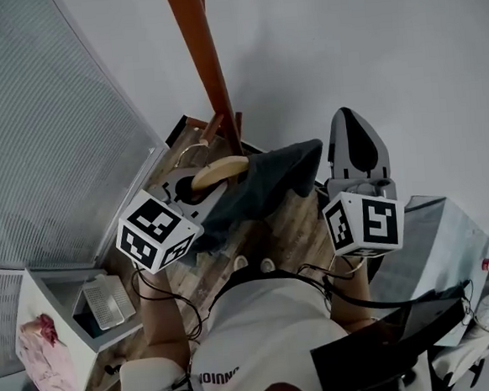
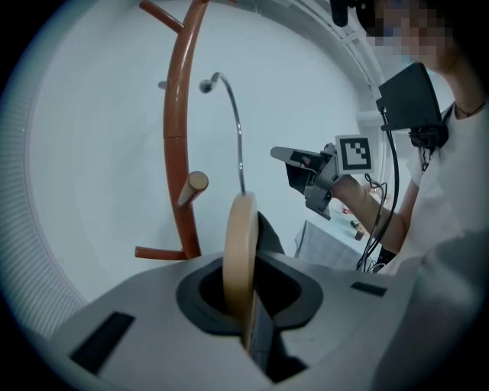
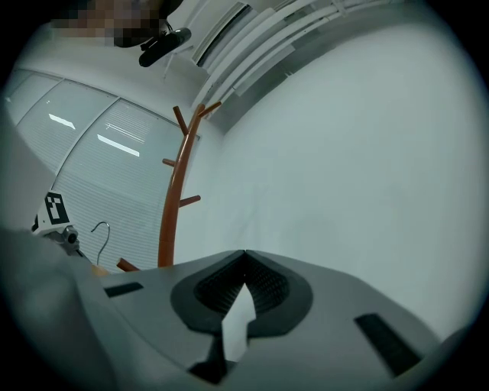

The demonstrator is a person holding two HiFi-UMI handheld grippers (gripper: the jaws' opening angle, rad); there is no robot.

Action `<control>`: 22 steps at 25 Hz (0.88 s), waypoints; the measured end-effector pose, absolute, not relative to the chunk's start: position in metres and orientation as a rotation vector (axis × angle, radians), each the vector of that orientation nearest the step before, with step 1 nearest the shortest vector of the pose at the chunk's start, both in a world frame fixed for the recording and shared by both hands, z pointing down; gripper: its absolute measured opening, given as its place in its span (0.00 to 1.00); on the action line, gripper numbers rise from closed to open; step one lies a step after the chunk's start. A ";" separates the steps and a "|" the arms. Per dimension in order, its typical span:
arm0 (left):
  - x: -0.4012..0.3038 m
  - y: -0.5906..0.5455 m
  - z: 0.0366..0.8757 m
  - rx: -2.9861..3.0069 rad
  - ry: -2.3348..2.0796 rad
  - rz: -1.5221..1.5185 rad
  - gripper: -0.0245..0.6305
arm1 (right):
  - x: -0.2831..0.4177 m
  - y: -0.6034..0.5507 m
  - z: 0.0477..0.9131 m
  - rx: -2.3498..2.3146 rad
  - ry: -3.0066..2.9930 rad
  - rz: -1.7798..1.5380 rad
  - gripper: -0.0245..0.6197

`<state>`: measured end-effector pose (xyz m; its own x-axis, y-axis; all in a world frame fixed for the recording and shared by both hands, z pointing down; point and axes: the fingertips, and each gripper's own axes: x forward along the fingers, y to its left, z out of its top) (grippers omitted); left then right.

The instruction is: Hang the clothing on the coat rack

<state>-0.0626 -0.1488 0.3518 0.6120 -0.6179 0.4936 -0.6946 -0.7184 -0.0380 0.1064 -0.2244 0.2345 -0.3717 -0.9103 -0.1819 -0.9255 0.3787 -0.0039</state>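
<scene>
1. Person in a white shirt (image 1: 264, 332) at the bottom centre of the head view, one gripper in each hand.
2. Left gripper (image 1: 195, 188), left of centre. Its jaws are clamped on a wooden hanger (image 1: 218, 170). The left gripper view shows the hanger edge-on between the pads, with its metal hook (image 2: 233, 122) rising above.
3. Dark garment (image 1: 265, 187) is draped over the hanger and trails right across the frame centre, above the wood floor (image 1: 293, 229). It is not on the rack.
4. Right gripper (image 1: 350, 119), right of centre, is apart from the garment. In the right gripper view its jaws meet tip to tip with nothing between them.
5. Coat rack (image 1: 204, 59): a brown pole running from top centre down to its base, just behind the hanger. In the left gripper view the pole is at upper left, with a peg (image 2: 191, 187) sticking out. The hook is beside the pole and not touching any peg.
6. Lower left corner: white shelf unit (image 1: 88, 350) with a pink cloth (image 1: 43, 331) on top. Lower right: table with a grey cover (image 1: 450, 233).
7. Farthest back: white wall (image 1: 367, 37) across the upper right, blinds (image 1: 45, 122) at upper left.
</scene>
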 end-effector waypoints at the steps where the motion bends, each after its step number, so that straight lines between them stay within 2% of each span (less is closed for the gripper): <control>1: -0.063 -0.150 0.353 2.681 -1.087 0.735 0.11 | 0.106 -0.225 0.235 -1.670 2.473 0.145 0.07; 22: -0.065 -0.164 0.382 2.693 -0.897 0.743 0.11 | 0.111 -0.224 0.240 -1.792 2.430 0.174 0.07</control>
